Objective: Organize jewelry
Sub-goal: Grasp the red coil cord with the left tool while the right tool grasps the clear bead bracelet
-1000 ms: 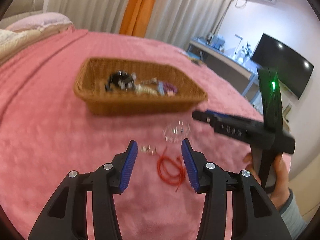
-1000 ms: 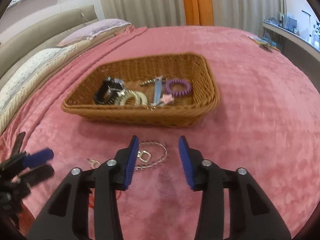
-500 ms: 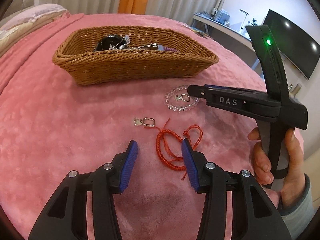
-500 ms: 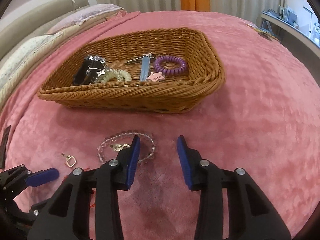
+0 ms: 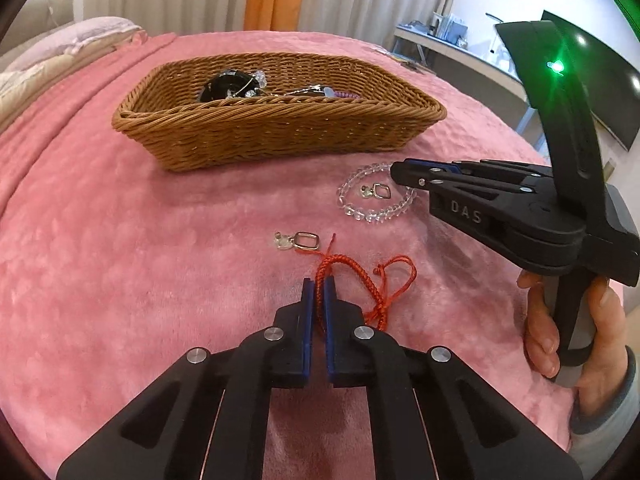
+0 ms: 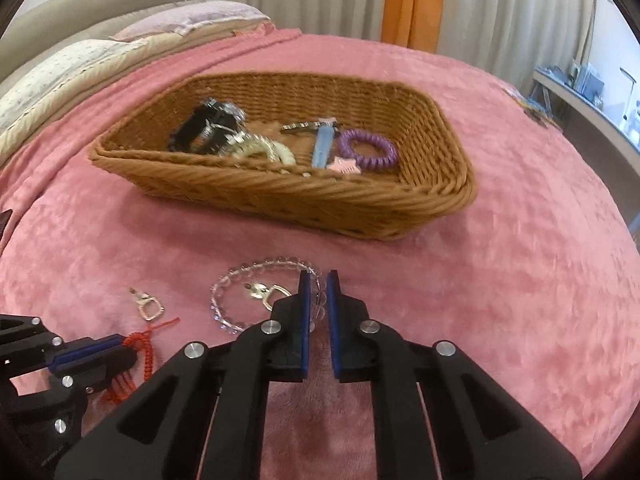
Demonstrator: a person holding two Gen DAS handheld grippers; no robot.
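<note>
My left gripper [image 5: 319, 285] is shut on a red braided cord bracelet [image 5: 362, 280] lying on the pink blanket; it also shows in the right wrist view [image 6: 138, 350]. My right gripper [image 6: 318, 278] is shut on the rim of a clear bead bracelet [image 6: 224, 300], seen in the left wrist view [image 5: 372, 214] too. A silver earring [image 6: 266, 292] lies inside the bead ring. A second silver earring [image 5: 298, 240] lies loose beside the red cord. The wicker basket [image 5: 280, 128] stands behind, holding several pieces of jewelry.
The basket [image 6: 400, 208] holds a black bracelet [image 6: 204, 128], a pale bracelet [image 6: 260, 148], a blue clip [image 6: 324, 140] and a purple coil hair tie [image 6: 368, 150]. Pillows [image 6: 80, 68] lie at the far left. A desk [image 5: 460, 52] and a TV stand at the right.
Both grippers have lowered and closed: the left on the red cord bracelet, the right on the clear bead bracelet. Half a second ago both were open above the blanket.
</note>
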